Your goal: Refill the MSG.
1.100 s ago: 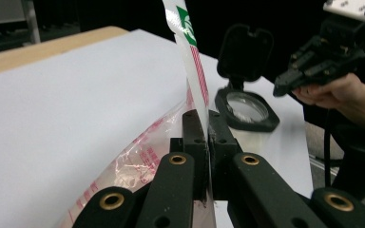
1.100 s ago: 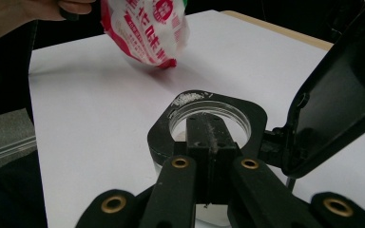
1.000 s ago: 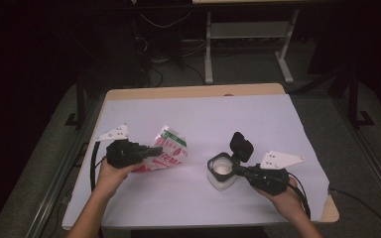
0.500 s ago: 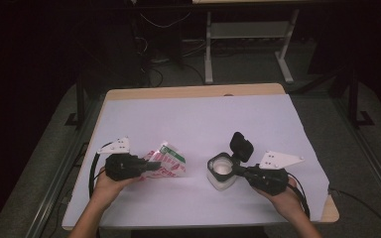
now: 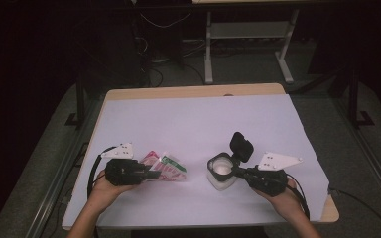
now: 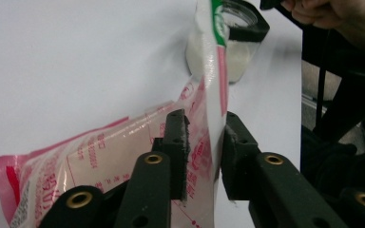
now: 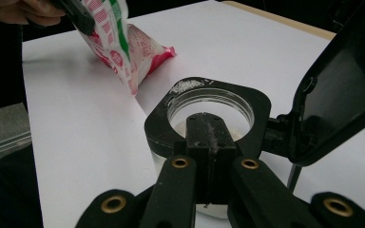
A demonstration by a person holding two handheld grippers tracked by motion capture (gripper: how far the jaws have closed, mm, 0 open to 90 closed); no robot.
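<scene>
A pink, white and green bag (image 5: 167,167) lies on the white sheet, left of centre. My left gripper (image 5: 154,174) is at its near end. In the left gripper view the bag's thin edge (image 6: 213,95) stands between the pads (image 6: 180,142); the jaws have just been opening, and a gap shows on one side. To the right stands a clear square container (image 5: 222,173) with white powder, a black rim (image 7: 159,126) and an open black flip lid (image 5: 241,145). My right gripper (image 7: 209,130) is shut on the container's near rim.
The white sheet (image 5: 198,119) covers most of the wooden table (image 5: 193,90). A metal stand (image 5: 248,34) and cables sit on the dark floor beyond the far edge. The person's hands come in from the bottom.
The left hand has come down and nearer to the person, and the bag has gone from raised and tilted to lying on the sheet. The left jaws have widened. The right hand kept still.
</scene>
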